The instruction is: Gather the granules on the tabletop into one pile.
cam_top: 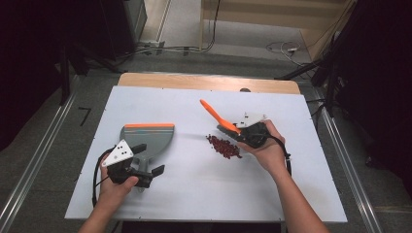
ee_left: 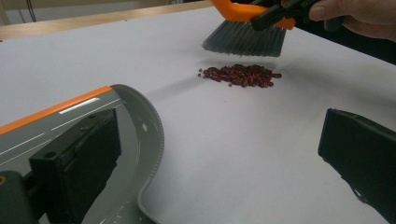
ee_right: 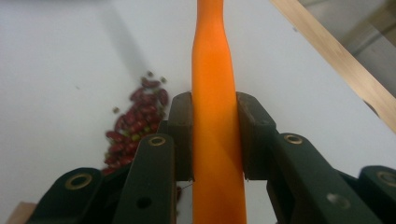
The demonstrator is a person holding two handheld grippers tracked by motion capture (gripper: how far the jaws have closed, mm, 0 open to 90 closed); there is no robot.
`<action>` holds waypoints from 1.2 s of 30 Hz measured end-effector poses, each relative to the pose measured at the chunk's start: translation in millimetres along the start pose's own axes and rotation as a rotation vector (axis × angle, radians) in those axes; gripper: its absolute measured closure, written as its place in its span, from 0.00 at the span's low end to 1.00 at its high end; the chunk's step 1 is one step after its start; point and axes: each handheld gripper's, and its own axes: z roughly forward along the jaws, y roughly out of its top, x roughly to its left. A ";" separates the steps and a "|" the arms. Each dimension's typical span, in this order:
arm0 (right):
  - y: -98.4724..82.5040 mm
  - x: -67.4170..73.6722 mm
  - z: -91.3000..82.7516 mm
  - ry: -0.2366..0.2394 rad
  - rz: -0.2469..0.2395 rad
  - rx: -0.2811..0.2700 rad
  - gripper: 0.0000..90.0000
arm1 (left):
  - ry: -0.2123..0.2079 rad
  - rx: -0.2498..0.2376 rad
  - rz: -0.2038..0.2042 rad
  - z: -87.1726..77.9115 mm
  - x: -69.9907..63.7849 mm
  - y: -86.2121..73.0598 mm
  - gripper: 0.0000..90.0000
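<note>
A grey dustpan with an orange lip lies flat at the left of the white board. My left gripper is open at its handle end. In the left gripper view one jaw hangs over the dustpan and the other stands far apart over bare board. A small pile of red beans lies mid-board. My right gripper is shut on the orange brush, just right of the beans. In the right gripper view both jaws clamp the brush handle, with the beans below left. The grey bristles hover just behind the beans.
The white board covers most of a wooden table whose far edge shows. Metal rails run along both sides on the floor, and cables lie beyond the table. Bare board lies between the dustpan and the beans.
</note>
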 end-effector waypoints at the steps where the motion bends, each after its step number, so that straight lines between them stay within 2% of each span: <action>1: -3.1 -0.3 -0.5 -0.024 0.031 0.017 0.77 | 0.000 0.000 -0.001 0.2 -0.1 -0.1 0.00; 4: -12.6 -1.4 0.8 -0.088 0.141 0.065 0.77 | 0.000 0.001 0.001 0.3 -0.1 -0.1 0.00; 5: -15.7 -0.6 1.5 -0.094 0.176 0.071 0.77 | 0.000 0.001 0.001 0.5 -0.2 -0.2 0.00; 6: -17.8 0.9 1.0 -0.077 0.251 0.041 0.77 | 0.002 0.003 0.002 0.6 -0.1 -0.1 0.00; 7: -17.8 3.1 0.9 -0.084 0.274 0.041 0.77 | 0.001 0.003 0.003 0.9 -0.1 -0.2 0.00; 8: -15.9 7.4 0.8 -0.103 0.285 0.051 0.77 | 0.001 0.003 0.003 1.1 -0.2 -0.2 0.00; 9: -14.2 9.1 1.4 -0.103 0.273 0.052 0.77 | 0.000 0.004 0.001 1.4 -0.5 -0.2 0.00; 11: -10.3 13.3 2.5 -0.080 0.303 0.050 0.77 | 0.000 0.004 0.004 2.0 -1.2 -0.2 0.00; 13: -5.9 16.5 3.8 -0.082 0.311 0.055 0.77 | -0.001 0.006 0.007 2.3 -1.6 -0.1 0.00; 15: -3.2 17.1 4.2 -0.065 0.322 0.034 0.77 | -0.001 0.006 0.006 2.2 -1.8 0.0 0.00; 19: 0.4 15.5 -2.5 -0.086 0.355 0.005 0.77 | 0.002 0.004 0.004 1.6 -1.0 -0.4 0.00; 24: -6.3 9.1 -10.2 -0.142 0.376 0.020 0.77 | 0.003 0.003 0.005 1.2 -0.6 -0.1 0.00; 29: -17.3 11.1 -6.0 -0.156 0.414 0.059 0.77 | 0.004 0.005 0.006 1.4 -1.0 0.3 0.00; 31: -17.9 16.4 -4.3 -0.136 0.434 0.045 0.77 | 0.001 0.006 0.008 2.6 -1.6 0.3 0.00; 33: -14.1 20.9 -3.6 -0.144 0.409 0.054 0.77 | 0.000 0.007 0.010 3.6 -2.5 0.4 0.00; 35: -12.2 21.9 -4.6 -0.096 0.439 0.026 0.77 | -0.003 0.006 0.012 4.3 -3.3 0.3 0.00; 36: -11.4 22.1 -5.7 -0.094 0.443 0.022 0.77 | -0.003 0.008 0.013 4.2 -3.4 0.4 0.00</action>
